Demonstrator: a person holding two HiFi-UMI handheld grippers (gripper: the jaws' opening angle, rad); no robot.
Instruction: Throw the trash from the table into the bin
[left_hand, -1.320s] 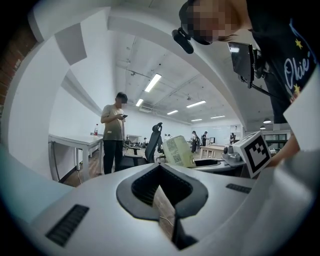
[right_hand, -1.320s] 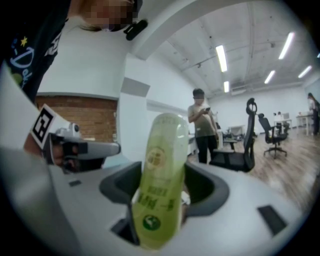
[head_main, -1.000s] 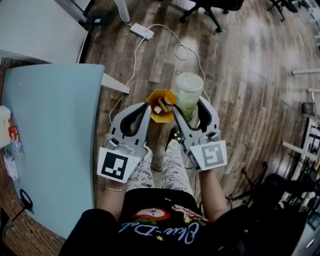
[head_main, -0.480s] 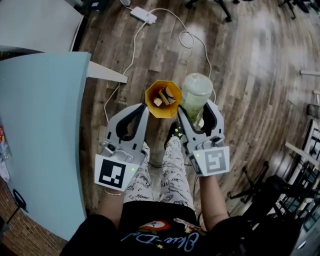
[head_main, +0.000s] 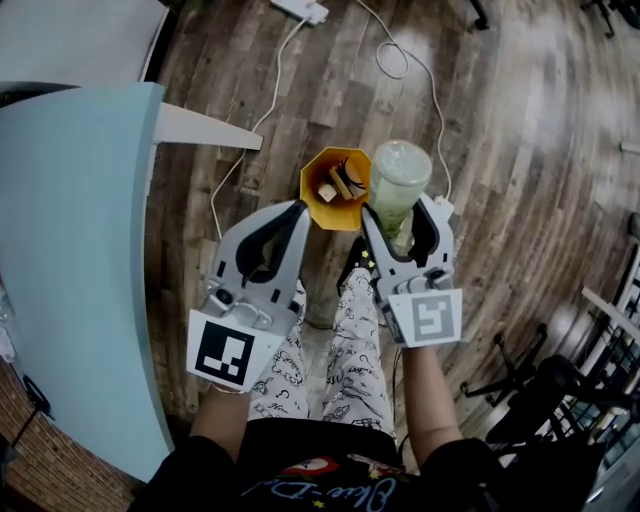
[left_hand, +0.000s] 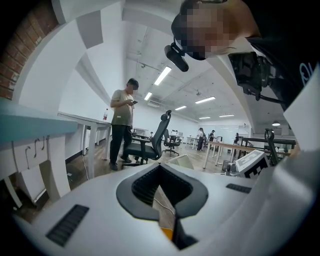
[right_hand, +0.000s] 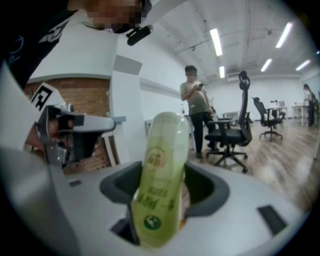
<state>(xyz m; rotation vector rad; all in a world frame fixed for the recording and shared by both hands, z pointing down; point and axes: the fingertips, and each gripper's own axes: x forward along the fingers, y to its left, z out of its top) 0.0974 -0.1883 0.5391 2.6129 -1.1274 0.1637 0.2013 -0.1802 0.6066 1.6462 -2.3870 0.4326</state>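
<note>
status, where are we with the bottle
Left gripper shut, empty. Right gripper shut on bottle. Bottle beside the bin, not dropped yet. Nothing between them.

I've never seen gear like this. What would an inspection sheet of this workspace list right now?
Surface: light blue table, at the person's left.
Job's things: orange bin on the floor, scraps inside; green bottle in the right gripper.
Clutter: nothing seen.
Grippers: left gripper shut, empty; right gripper shut on the green bottle.
Cables: white cable and power strip on the floor.
Surroundings: wood floor, office chair, a standing person.
</note>
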